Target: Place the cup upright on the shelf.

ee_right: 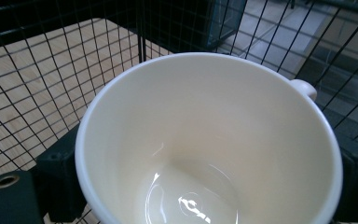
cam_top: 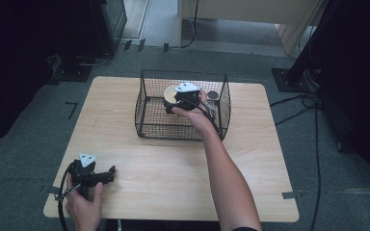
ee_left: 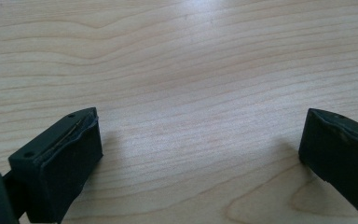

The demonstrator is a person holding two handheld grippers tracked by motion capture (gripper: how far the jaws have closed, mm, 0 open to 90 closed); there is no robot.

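Pressing against either side of a cream-white glazed ceramic cup, the two black jaws of the right gripper are closing on its outer wall, one showing at the cup's left and the other at its right in the right gripper view. The cup is sitting upright with its small handle pointing away from the camera, and it is lying inside a black wire-mesh basket that is standing near the far edge of the light wooden table, roughly midway along it. In the high view the right gripper is reaching over the basket's open top, with the cup toward the far side of the basket and a small dark round thing just beside it. The left gripper is resting by the table's near left corner, its jaws standing wide apart and gripping nothing, with bare wood between them.
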